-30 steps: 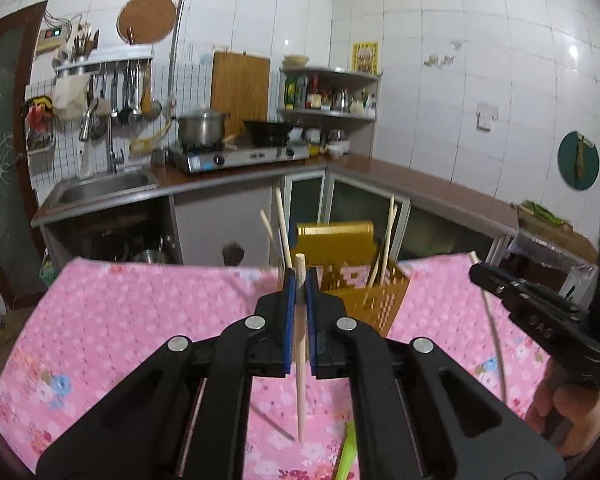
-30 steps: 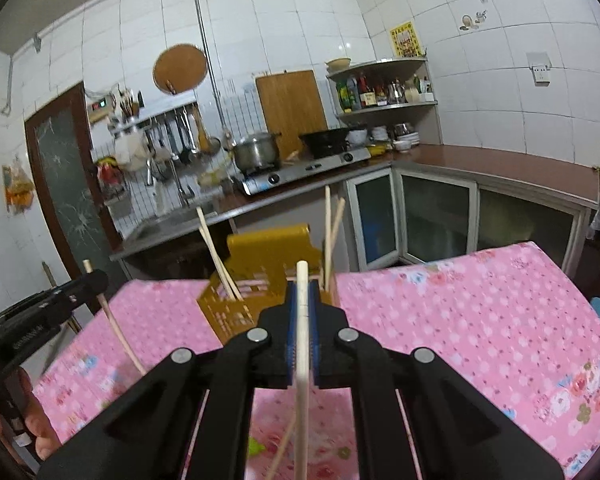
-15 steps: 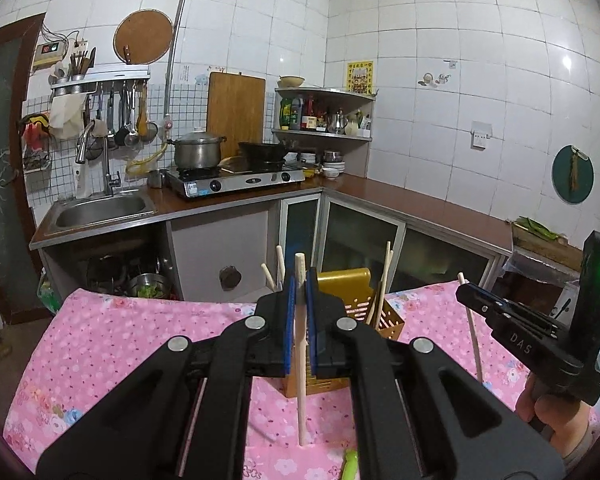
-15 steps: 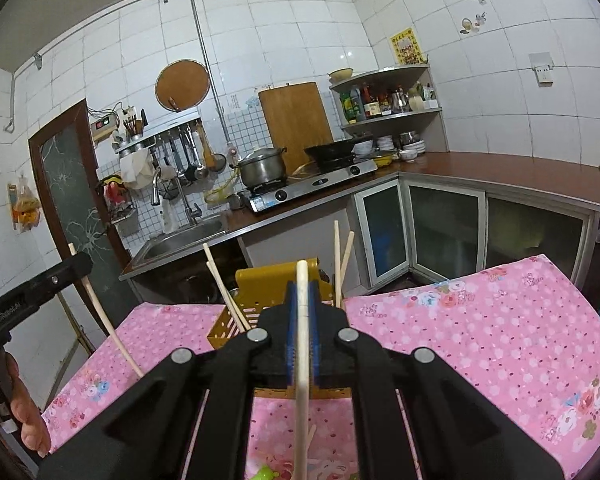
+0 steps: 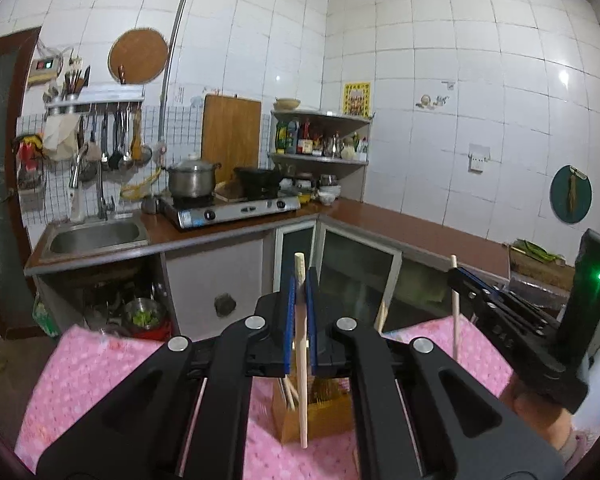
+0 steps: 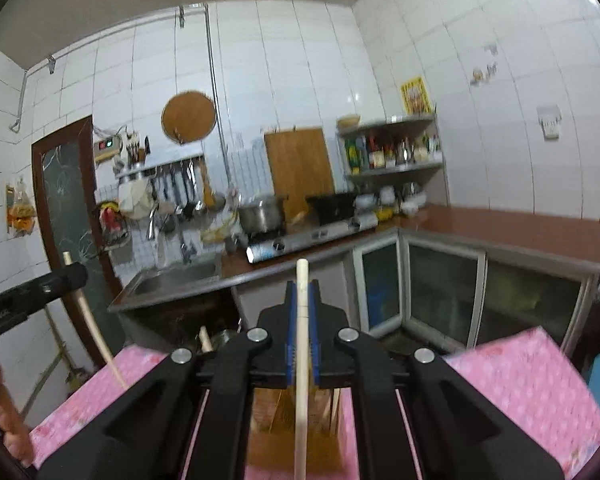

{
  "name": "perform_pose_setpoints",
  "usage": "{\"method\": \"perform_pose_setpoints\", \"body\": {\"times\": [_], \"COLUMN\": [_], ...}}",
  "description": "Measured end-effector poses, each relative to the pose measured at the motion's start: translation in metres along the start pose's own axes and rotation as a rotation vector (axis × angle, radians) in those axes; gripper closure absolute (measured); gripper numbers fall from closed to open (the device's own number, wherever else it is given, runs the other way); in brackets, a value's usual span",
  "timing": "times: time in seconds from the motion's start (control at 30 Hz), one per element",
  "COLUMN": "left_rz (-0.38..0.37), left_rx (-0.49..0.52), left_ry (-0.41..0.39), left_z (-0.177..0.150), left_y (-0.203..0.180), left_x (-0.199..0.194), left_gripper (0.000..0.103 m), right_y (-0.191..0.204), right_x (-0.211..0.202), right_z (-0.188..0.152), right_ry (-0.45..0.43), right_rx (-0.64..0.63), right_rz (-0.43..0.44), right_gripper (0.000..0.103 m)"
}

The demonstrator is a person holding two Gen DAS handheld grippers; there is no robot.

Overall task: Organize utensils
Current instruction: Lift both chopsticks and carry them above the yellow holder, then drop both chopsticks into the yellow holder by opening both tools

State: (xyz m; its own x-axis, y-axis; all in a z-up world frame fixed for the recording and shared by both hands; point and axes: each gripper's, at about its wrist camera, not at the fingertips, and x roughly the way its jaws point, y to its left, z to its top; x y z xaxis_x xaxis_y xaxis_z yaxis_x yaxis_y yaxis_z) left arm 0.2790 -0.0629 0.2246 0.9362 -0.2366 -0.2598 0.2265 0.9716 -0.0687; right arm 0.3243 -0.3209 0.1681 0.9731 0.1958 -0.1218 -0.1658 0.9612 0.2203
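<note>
Left wrist: left claw (image 5: 299, 280) clamps chopstick (image 5: 302, 392); right claw (image 6: 302, 284) clamps second chopstick (image 6: 301, 400); holder (image 5: 320, 408) mostly hidden.

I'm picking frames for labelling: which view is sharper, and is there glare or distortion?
Left wrist view: sharp, with glare spots on the white wall tiles and fisheye-bowed tile lines. Right wrist view: motion-blurred across the corner shelf of bottles and pink floral tablecloth, equally bowed.

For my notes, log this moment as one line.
left gripper: shut on chopstick | right gripper: shut on chopstick | both above holder | tablecloth: pink
</note>
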Motion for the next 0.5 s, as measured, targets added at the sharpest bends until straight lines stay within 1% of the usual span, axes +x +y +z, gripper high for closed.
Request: {"method": "perform_pose_setpoints", "body": {"times": [0.17, 0.23, 0.3, 0.4, 0.5], "left_rz": [-0.004, 0.001, 0.003, -0.005, -0.012], "left_rx": [0.013, 0.028, 0.035, 0.029, 0.030], "left_ry": [-0.036, -0.049, -0.052, -0.039, -0.013], "left_z": [0.022, 0.023, 0.021, 0.012, -0.007], "left_y": [-0.005, -0.008, -0.009, -0.007, -0.004], "left_x": [0.014, 0.022, 0.035, 0.056, 0.079], "left_gripper": [0.099, 0.099, 0.099, 0.099, 0.099], "right_y": [-0.003, -0.005, -0.008, -0.015, -0.021], "right_x": [0.026, 0.036, 0.047, 0.064, 0.076], "right_z": [0.017, 0.018, 0.015, 0.002, -0.017], "right_ry": [-0.140, -0.189, -0.217, -0.230, -0.206], "right_rx": [0.013, 0.021, 0.030, 0.043, 0.026], "right_rz": [-0.008, -0.013, -0.018, -0.025, -0.020], "right_gripper": [0.097, 0.097, 0.097, 0.097, 0.097]}}
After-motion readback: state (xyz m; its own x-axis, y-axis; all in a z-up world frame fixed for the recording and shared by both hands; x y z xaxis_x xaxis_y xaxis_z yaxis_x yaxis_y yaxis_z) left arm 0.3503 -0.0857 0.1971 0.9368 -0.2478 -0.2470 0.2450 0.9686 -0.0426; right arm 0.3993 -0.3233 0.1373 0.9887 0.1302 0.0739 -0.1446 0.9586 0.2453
